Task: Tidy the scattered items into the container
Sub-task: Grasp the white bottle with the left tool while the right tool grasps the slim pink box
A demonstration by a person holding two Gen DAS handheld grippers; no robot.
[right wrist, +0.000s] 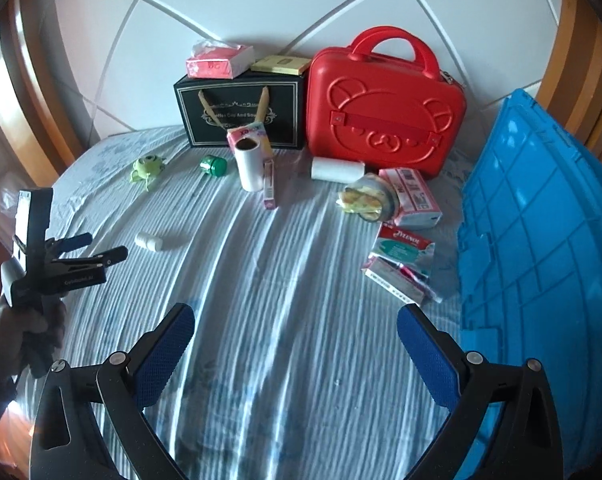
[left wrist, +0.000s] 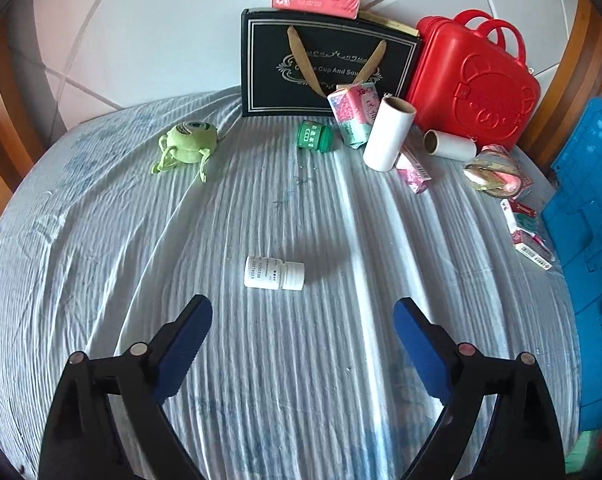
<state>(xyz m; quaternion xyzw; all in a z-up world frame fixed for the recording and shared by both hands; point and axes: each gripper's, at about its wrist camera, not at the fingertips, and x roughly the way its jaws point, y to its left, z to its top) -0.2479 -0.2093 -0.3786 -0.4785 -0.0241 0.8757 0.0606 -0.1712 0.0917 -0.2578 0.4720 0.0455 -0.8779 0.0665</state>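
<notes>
A white pill bottle (left wrist: 274,273) lies on its side on the striped bedsheet (left wrist: 261,380), just beyond the tips of my left gripper (left wrist: 303,306), which is open and apart from it. In the right wrist view the bottle (right wrist: 149,241) lies ahead of the left gripper (right wrist: 103,245), held in a hand. My right gripper (right wrist: 296,314) stands open over bare sheet with nothing between its fingers. The blue container (right wrist: 541,240) sits at the right. A green plush (right wrist: 147,168), green jar (right wrist: 213,166), white rolls (right wrist: 249,168), a Tylenol box (right wrist: 401,246) and pink packs (right wrist: 411,196) lie scattered.
A red bear case (right wrist: 385,120) and a black gift box (right wrist: 241,112) stand against the white padded headboard, with a pink tissue pack (right wrist: 217,62) on the box. Wooden bed frame curves at both sides.
</notes>
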